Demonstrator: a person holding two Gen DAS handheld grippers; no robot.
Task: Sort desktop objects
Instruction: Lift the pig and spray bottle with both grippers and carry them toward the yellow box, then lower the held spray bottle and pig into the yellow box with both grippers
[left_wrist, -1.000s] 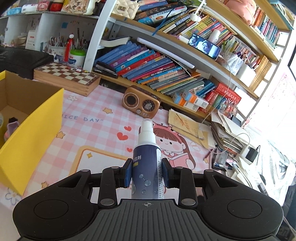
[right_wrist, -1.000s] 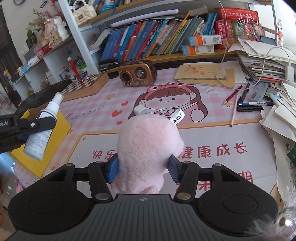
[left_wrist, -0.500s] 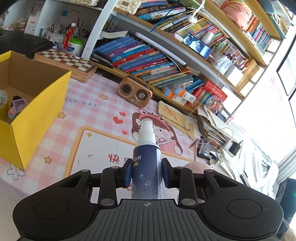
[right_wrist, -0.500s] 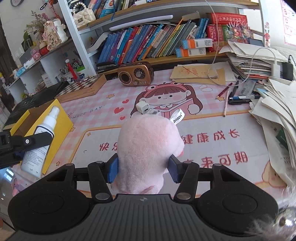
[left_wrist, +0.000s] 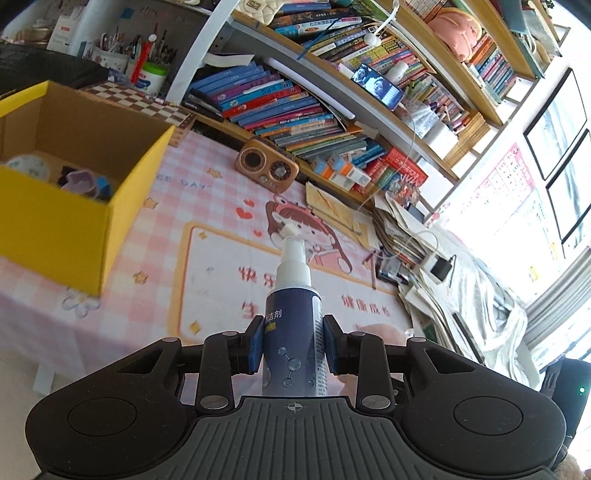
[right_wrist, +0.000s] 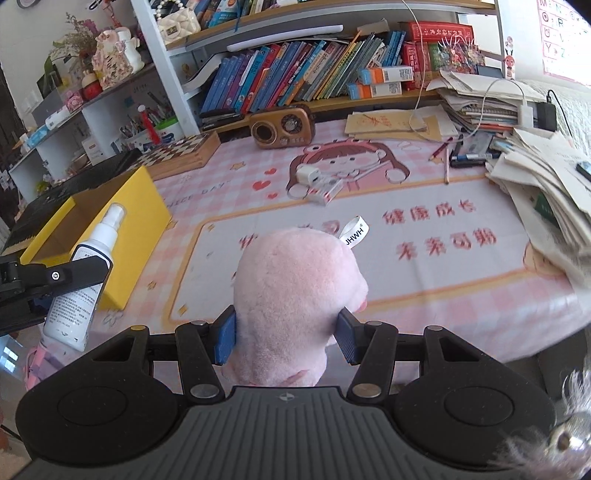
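L gripper (left_wrist: 294, 345) was clamped on a blue spray bottle (left_wrist: 293, 332), both pads pressing its sides; white nozzle pointed away from the cam, tilted toward the desk. Bottle was off the surface, above the near edge of the pink desk mat (left_wrist: 221, 266). R gripper (right_wrist: 286, 334) was closed on a pink plush toy (right_wrist: 295, 295), pads sunk into the fur on both sides; white "JHWH" tag (right_wrist: 354, 230) stuck out at the toy's top. Toy was also off the mat, near the front edge. Yellow cardboard box (left_wrist: 55, 225) stood on the mat's left side, open top, small items inside (blurred). White charger plug (right_wrist: 308, 174) lay mid-mat; brown retro radio (right_wrist: 282, 125) stood by the bookshelf.
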